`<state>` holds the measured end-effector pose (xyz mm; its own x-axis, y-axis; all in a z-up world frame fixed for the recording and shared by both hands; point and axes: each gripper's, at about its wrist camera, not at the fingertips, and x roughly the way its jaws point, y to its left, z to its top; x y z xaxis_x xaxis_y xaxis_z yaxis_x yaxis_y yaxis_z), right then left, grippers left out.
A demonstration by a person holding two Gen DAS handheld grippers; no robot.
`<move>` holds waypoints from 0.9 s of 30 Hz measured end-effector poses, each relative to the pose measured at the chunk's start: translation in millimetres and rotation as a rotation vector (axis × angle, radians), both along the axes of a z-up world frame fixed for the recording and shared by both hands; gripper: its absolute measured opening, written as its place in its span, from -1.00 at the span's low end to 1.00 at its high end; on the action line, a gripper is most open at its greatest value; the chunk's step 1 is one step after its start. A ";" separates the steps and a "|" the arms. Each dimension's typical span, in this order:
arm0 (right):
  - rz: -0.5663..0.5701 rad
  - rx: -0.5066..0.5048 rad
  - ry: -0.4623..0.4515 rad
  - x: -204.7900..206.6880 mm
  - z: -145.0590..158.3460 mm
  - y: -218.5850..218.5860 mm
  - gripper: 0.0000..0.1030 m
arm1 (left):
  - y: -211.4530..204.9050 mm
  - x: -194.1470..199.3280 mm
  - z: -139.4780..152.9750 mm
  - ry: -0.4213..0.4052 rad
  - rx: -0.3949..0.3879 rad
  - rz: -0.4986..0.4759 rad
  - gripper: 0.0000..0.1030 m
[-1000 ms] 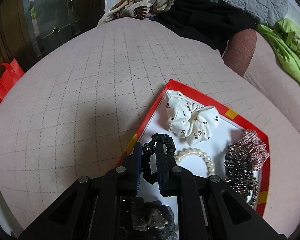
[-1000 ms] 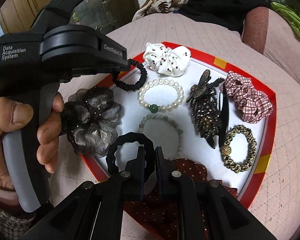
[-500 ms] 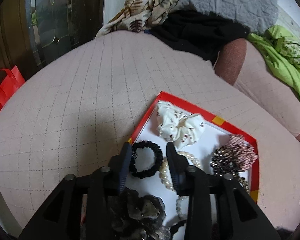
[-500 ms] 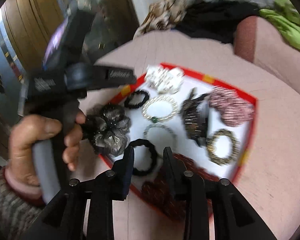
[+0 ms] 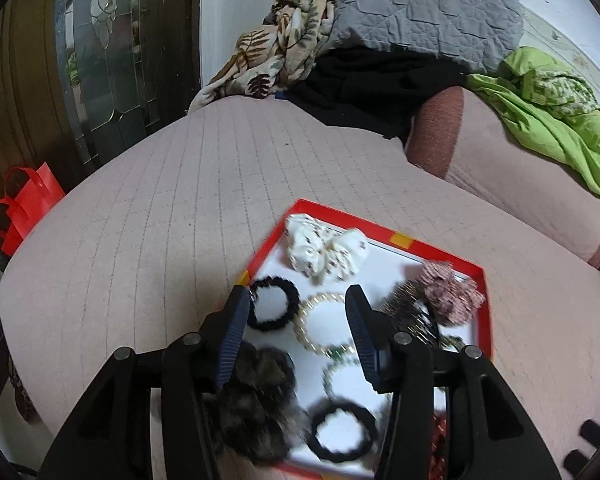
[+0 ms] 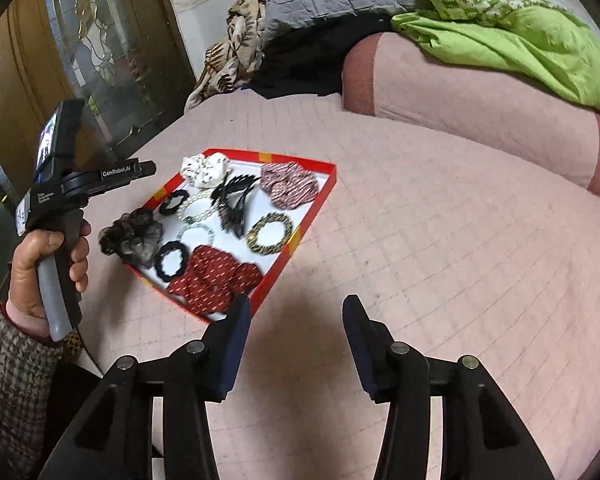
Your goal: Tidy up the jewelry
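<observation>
A shallow red-rimmed tray with a white floor (image 6: 315, 202) lies on a pink quilted bed cover (image 6: 440, 240), and the hair ties and bracelets sit inside it; at the far end rests a white fabric scrunchie with small dark dots (image 5: 326, 254), beside it a pink-and-white checked scrunchie (image 5: 448, 292) and a dark claw hair clip (image 6: 234, 204); a thin black elastic hair tie (image 5: 273, 308) lies just beside a white pearl bracelet (image 5: 324, 328), with a pale green bead bracelet (image 6: 196, 234) nearer the camera; a second, wavy black hair tie (image 6: 171, 260) lies between a grey sheer organza scrunchie (image 6: 132, 236), which hangs over the tray's left rim, and a red scrunchie with small white marks (image 6: 216, 276); a gold-and-black beaded hair tie (image 6: 270, 232) sits near the right rim; the left gripper (image 5: 298, 332) hovers above the tray, its fingers moderately apart and opening, with nothing pressed between them; in the right wrist view a person's hand (image 6: 46, 264) in a tweed sleeve grips its handle to the left of the tray; the right gripper (image 6: 296, 344) hangs over bare cover to the right of the tray, its fingers likewise apart, opening and empty; a grey quilted pillow (image 5: 424, 12), a leaf-print cloth (image 5: 284, 40) and a bright green blanket (image 6: 512, 36) are piled at the far end of the bed.
</observation>
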<state>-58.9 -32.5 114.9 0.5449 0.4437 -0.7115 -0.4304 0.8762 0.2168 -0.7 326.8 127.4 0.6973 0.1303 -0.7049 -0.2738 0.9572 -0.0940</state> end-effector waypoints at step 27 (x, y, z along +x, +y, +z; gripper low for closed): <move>-0.039 0.019 -0.054 -69.3 9.5 -23.9 0.17 | -89.8 -124.0 49.0 -0.029 0.077 -0.078 0.23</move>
<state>-128.2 -56.5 124.5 0.5994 0.4344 -0.6723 -0.4078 0.8885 0.2105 -124.7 236.9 176.4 0.7272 0.1277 -0.6744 -0.1962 0.9802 -0.0260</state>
